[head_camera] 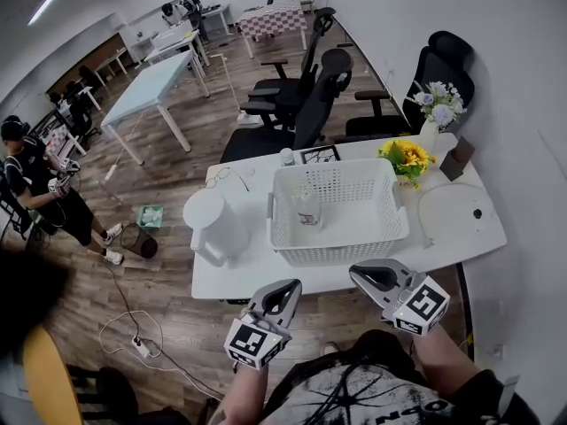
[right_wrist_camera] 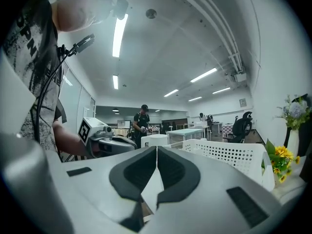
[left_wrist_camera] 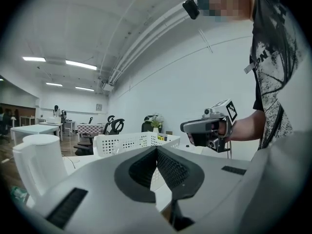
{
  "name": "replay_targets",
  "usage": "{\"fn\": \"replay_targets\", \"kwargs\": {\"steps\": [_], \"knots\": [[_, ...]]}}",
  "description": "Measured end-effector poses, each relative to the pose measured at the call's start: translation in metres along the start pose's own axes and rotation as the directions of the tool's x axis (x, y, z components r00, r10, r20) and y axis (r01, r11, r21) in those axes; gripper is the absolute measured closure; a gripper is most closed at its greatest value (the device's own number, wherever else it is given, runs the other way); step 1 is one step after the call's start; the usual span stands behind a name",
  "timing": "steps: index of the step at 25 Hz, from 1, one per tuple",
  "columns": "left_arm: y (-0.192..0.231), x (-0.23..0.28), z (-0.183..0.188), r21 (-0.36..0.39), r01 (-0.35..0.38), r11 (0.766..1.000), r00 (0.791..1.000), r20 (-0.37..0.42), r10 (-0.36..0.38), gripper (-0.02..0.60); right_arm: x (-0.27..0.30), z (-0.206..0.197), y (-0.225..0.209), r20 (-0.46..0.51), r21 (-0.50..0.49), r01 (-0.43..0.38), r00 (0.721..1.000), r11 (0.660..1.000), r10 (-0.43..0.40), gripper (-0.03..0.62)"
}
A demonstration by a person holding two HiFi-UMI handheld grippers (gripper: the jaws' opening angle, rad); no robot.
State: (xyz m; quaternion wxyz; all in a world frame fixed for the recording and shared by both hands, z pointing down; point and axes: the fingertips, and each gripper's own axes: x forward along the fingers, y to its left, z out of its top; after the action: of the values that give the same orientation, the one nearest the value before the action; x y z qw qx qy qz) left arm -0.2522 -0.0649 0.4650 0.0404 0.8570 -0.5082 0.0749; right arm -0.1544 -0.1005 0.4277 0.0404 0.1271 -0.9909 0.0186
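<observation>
I am holding my left tool (head_camera: 289, 292) clenched, jaws pressed together with nothing between them. The left gripper view is showing the dark pads meeting tip to tip. My right tool (head_camera: 365, 275) is clenched too, closed on itself and gripping nothing.

Both tools are hovering off the near edge of the worktop (head_camera: 232, 277), just in front of the white perforated basket (head_camera: 341, 242). The left tool is sitting off its front left corner and the right tool off its front right corner. Neither is touching the basket.

The basket is sitting mid-worktop. A small clear bottle (head_camera: 308, 207) is standing upright inside it, toward its left side. A white kettle (head_camera: 215, 223) is standing just left of the basket, apart from it. A pair of glasses (head_camera: 221, 177) is lying behind the basket's left corner, past the kettle. Sunflowers (head_camera: 403, 158) are sitting at the basket's back right corner. A vase of pale flowers (head_camera: 432, 118) is standing further back on the same side. A round white disc (head_camera: 452, 209) is lying right of the basket. Black office chairs (head_camera: 292, 104) are standing behind the basket, beyond the worktop's far edge.
</observation>
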Motion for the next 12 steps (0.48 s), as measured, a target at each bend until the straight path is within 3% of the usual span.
{"fn": "replay_targets", "kwargs": {"steps": [12], "knots": [[0.026, 0.015, 0.014, -0.006, -0.005, 1.000, 0.999, 0.043, 0.006, 0.571, 0.025, 0.012, -0.017, -0.020, -0.028, -0.021, 1.000, 0.999, 0.020, 0.571]]}}
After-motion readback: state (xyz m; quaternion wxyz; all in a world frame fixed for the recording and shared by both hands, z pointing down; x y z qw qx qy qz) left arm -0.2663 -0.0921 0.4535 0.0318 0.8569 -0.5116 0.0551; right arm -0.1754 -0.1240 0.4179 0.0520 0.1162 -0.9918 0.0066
